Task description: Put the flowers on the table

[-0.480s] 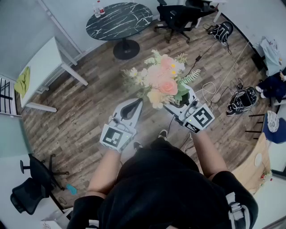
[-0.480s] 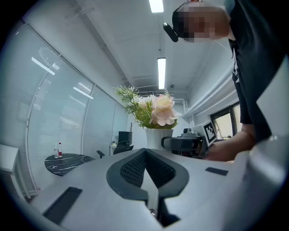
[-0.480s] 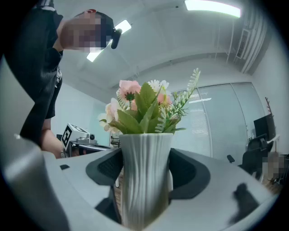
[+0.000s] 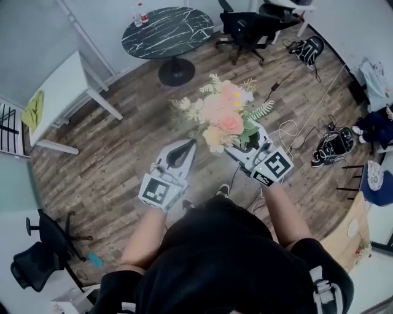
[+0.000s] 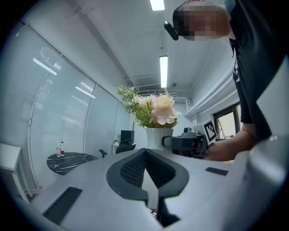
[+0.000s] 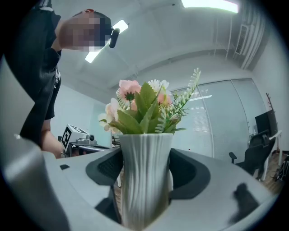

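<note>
Right claw [image 6: 146,158] on ribbed vase [image 6: 144,185], base cut off

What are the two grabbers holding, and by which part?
The right gripper holds the white ribbed vase of flowers, its jaws closed on the vase's sides below the rim. The left gripper has its jaws together and holds nothing.

- The wood-plank floor [image 4: 123,141] lies open between the person and the round black marble-patterned table [image 4: 167,29].
- Two small bottles [image 4: 140,13] stand at that table's left edge.
- A black office chair [image 4: 245,27] stands just right of it.
- White cables [image 4: 295,126] and dark bags [image 4: 331,142] clutter the floor at right.
- A white rectangular table [image 4: 58,92] bounds the left.
- The white ribbed vase of pink and cream flowers [image 6: 144,180] fills the right gripper [image 4: 250,147].
</note>
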A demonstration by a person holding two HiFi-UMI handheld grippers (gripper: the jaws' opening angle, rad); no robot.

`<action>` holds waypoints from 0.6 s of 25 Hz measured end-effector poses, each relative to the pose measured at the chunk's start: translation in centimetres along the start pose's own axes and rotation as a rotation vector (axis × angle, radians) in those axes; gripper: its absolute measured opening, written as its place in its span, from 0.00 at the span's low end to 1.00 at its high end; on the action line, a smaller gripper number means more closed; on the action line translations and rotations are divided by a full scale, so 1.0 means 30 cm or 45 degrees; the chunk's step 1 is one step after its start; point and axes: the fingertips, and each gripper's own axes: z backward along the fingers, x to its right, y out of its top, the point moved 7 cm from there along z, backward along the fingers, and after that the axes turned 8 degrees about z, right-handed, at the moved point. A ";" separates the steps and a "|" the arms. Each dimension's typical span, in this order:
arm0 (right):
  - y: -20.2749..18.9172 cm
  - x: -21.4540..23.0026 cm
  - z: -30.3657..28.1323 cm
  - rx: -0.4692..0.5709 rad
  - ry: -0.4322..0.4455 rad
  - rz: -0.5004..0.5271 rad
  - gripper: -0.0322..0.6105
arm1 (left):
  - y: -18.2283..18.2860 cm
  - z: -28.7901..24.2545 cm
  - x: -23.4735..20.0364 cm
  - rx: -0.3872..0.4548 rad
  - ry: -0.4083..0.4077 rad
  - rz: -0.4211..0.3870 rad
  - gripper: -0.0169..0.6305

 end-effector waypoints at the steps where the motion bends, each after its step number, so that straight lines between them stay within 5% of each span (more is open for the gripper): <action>1: -0.002 0.011 -0.002 -0.002 0.004 -0.008 0.56 | 0.000 -0.009 -0.004 0.000 0.004 0.005 0.04; 11: -0.020 0.029 -0.022 0.004 0.057 0.015 0.56 | -0.014 -0.022 -0.018 0.010 0.047 0.006 0.04; 15: -0.008 0.168 -0.030 0.007 0.100 -0.007 0.56 | 0.023 -0.147 -0.030 -0.016 0.084 0.006 0.04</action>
